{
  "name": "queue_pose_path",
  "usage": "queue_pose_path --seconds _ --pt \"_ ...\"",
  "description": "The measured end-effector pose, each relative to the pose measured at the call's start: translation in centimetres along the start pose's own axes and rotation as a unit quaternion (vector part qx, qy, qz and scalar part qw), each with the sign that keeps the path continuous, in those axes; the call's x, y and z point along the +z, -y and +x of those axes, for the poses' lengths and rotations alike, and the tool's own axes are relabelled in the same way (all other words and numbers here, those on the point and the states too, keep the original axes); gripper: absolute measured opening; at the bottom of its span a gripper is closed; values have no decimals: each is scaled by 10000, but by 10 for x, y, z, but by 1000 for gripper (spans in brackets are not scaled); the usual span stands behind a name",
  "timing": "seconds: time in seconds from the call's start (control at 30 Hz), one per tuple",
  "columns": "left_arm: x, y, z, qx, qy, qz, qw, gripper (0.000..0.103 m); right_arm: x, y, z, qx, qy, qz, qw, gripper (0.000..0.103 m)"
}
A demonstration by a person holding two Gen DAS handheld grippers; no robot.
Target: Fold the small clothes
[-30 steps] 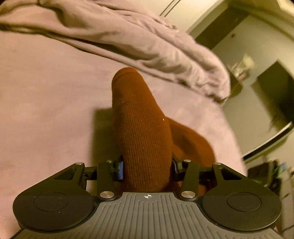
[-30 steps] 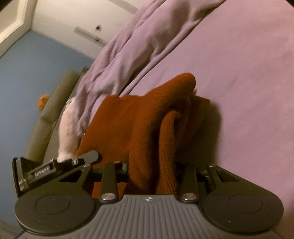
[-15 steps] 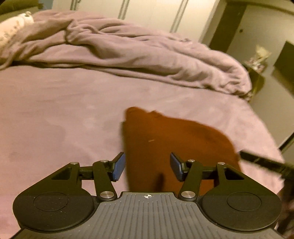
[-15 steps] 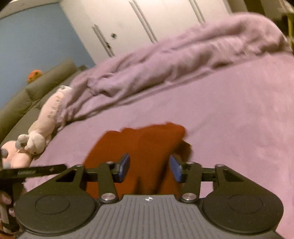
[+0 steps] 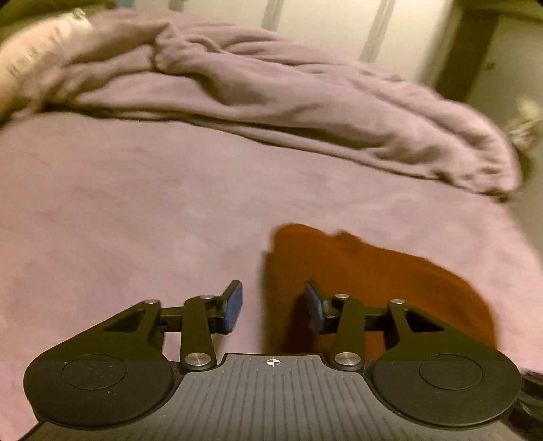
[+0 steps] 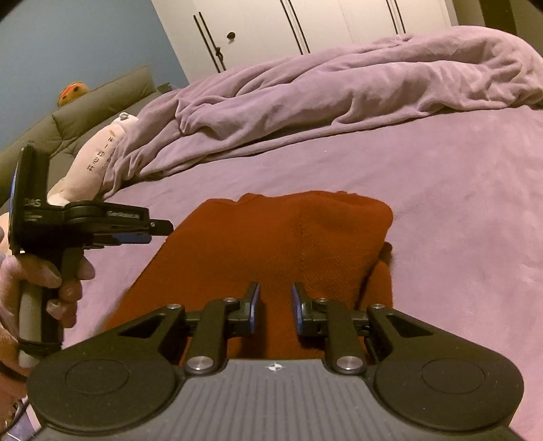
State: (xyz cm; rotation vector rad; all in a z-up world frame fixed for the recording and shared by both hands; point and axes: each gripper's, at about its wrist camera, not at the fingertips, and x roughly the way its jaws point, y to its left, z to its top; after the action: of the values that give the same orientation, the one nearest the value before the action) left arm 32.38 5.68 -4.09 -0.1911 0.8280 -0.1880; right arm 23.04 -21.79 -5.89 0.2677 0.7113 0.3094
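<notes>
A rust-brown knitted garment [image 6: 288, 244] lies folded flat on the purple bed sheet [image 6: 458, 210]. In the left wrist view it [image 5: 373, 271] lies low and right of centre. My left gripper [image 5: 273, 307] is open and empty, above the garment's left edge. It also shows from the side in the right wrist view [image 6: 149, 234], just left of the garment. My right gripper [image 6: 275, 307] is open and empty, held over the garment's near part.
A crumpled purple blanket [image 6: 339, 91] lies across the far side of the bed. A pale soft toy [image 6: 95, 159] lies at the far left by a grey headboard [image 6: 101, 101]. White wardrobe doors [image 6: 305, 23] stand behind. The bed's right edge [image 5: 522, 237] is near the garment.
Both grippers were shut on the lifted garment a second ago. They opened, the garment dropped flat on the sheet, and both grippers drew back and up.
</notes>
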Motion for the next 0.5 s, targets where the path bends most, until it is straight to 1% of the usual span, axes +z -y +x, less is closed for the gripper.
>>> queue_pose_path --seconds 0.07,0.1,0.13,0.17,0.23,0.3,0.4,0.47,0.5 --pt "-9 -4 -10 -145 -77 101 9998 53 -4 1 -3 19 11 -75 10000 19" --pt "-13 -3 -13 -195 -101 167 9996 57 -5 -2 -5 51 30 -97 9999 19" --pt "-18 -2 -15 -168 -130 190 9996 61 -6 -4 -7 45 58 -124 9999 19" --pt "-21 1 -15 -122 -192 172 9996 62 -7 -8 -8 13 85 -185 9998 19" --pt "-29 0 -18 -157 -215 120 9996 62 -9 -14 -11 -93 148 -366 9992 19" --pt "-38 1 -19 -48 -254 146 9996 62 -13 -18 -10 -288 126 -642 9974 19" --pt "-44 6 -16 64 -201 320 9993 64 -19 -18 -1 -655 39 -1099 9918 17" --pt "-46 12 -14 198 -157 510 9984 68 -18 -13 5 -705 -13 -1084 9916 16" --pt "-47 15 -12 312 -126 616 9975 74 -16 -11 7 -729 -23 -1033 9920 16"
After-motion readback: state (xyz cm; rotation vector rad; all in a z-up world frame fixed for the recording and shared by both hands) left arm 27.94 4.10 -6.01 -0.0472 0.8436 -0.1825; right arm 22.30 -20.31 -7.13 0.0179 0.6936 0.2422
